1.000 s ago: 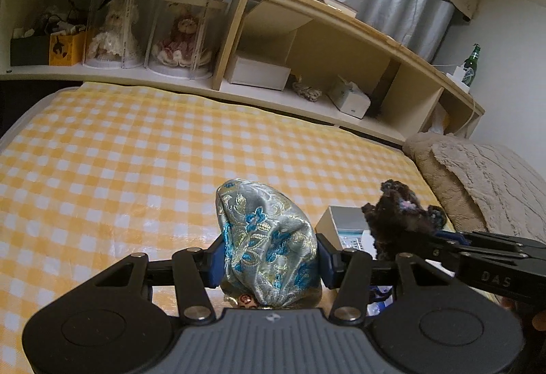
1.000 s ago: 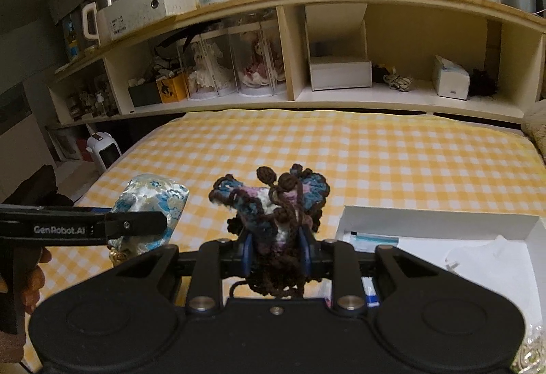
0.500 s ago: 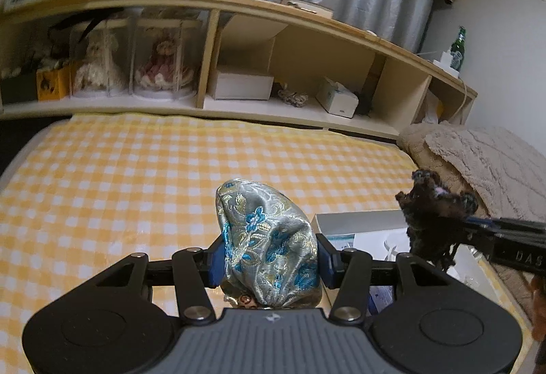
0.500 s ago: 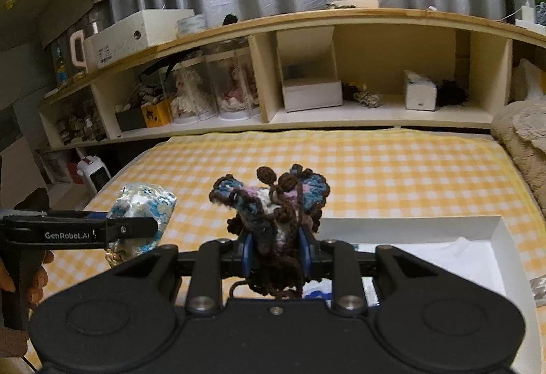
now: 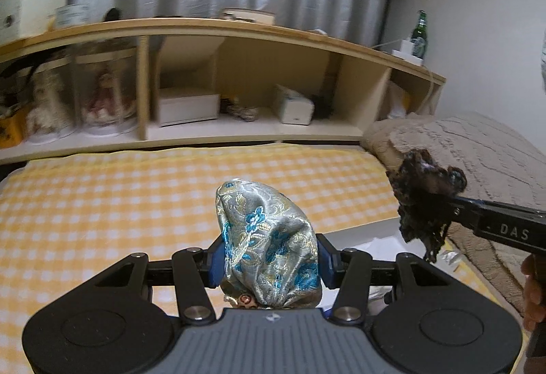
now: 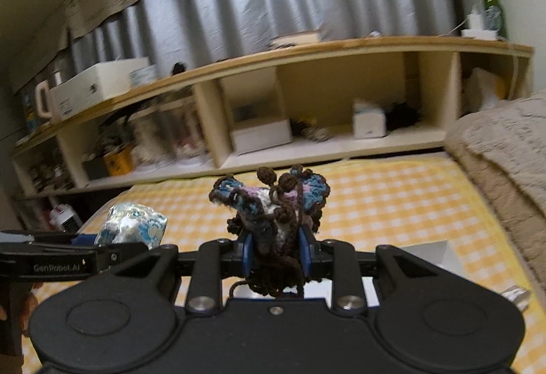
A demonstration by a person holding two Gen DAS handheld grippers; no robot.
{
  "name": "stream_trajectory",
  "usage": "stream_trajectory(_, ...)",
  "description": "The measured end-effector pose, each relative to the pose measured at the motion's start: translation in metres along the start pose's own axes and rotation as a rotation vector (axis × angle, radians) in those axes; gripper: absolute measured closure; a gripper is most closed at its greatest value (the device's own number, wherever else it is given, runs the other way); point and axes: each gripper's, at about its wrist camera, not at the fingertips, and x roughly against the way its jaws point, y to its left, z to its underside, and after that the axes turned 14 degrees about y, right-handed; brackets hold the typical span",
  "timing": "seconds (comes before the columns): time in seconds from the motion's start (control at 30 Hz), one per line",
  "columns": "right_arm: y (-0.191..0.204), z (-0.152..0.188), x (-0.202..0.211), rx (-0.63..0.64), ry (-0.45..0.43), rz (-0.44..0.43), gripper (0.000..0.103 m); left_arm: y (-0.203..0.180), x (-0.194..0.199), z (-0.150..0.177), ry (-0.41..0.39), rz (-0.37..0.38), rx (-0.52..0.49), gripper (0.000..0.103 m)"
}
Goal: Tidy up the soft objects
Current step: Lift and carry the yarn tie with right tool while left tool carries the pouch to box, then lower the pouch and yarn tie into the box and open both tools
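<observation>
Brocade pouch [image 5: 269, 237], soft and likely slippery, pinched mid-body by left gripper [image 5: 269, 263] beside white box [image 5: 368, 234]; light, floppy crochet piece [image 6: 273, 220] clamped in right gripper [image 6: 274, 252].

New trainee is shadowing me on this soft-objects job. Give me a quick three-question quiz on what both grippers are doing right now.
1. True or false: the left gripper is shut on the brocade pouch.
2. Which does the right gripper hold? A) a green bottle B) the crocheted yarn piece C) a tissue box
3. Fill in: in the left wrist view, the white tray lies on the yellow checked ______.

Key
1. True; its blue pads press the pouch from both sides.
2. B; the green bottle stands on top of the shelf.
3. bedspread.
</observation>
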Motion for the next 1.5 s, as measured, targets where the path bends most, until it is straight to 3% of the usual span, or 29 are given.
stream_trajectory(0.37, -0.073, -0.007, -0.012, -0.164, -0.061, 0.071, 0.075, -0.06, -0.056, -0.03, 0.032, 0.048, -0.104, 0.05)
stream_trajectory(0.67, -0.099, -0.007, -0.049, -0.204, -0.062, 0.067, 0.074, -0.08, -0.123, -0.039, 0.078, 0.1, -0.12, 0.05)
stream_trajectory(1.07, -0.115, 0.003, -0.109, -0.137, 0.196, 0.117, 0.074, -0.076, -0.207, -0.021, 0.249, 0.213, -0.137, 0.05)
stream_trajectory(1.17, -0.116, 0.007, -0.119, -0.127, 0.259, 0.117, 0.074, -0.08, -0.22, -0.019, 0.274, 0.21, -0.182, 0.042)
stream_trajectory(1.2, -0.116, 0.009, -0.122, -0.122, 0.282, 0.124, 0.074, -0.082, -0.223, -0.019, 0.283, 0.202, -0.2, 0.035)
stream_trajectory(1.23, -0.116, 0.011, -0.127, -0.115, 0.311, 0.134, 0.071, -0.083, -0.224, -0.018, 0.282, 0.188, -0.218, 0.027)
stream_trajectory(1.3, -0.116, 0.015, -0.132, -0.099, 0.348, 0.159, 0.068, -0.083, -0.225, -0.016, 0.271, 0.156, -0.234, 0.022)
stream_trajectory(1.37, -0.116, 0.017, -0.132, -0.095, 0.361, 0.172, 0.049, -0.079, -0.222, -0.017, 0.264, 0.155, -0.225, 0.022)
stream_trajectory(1.5, -0.119, 0.016, -0.124, -0.121, 0.339, 0.173, 0.046, -0.073, -0.212, -0.018, 0.253, 0.153, -0.215, 0.022)
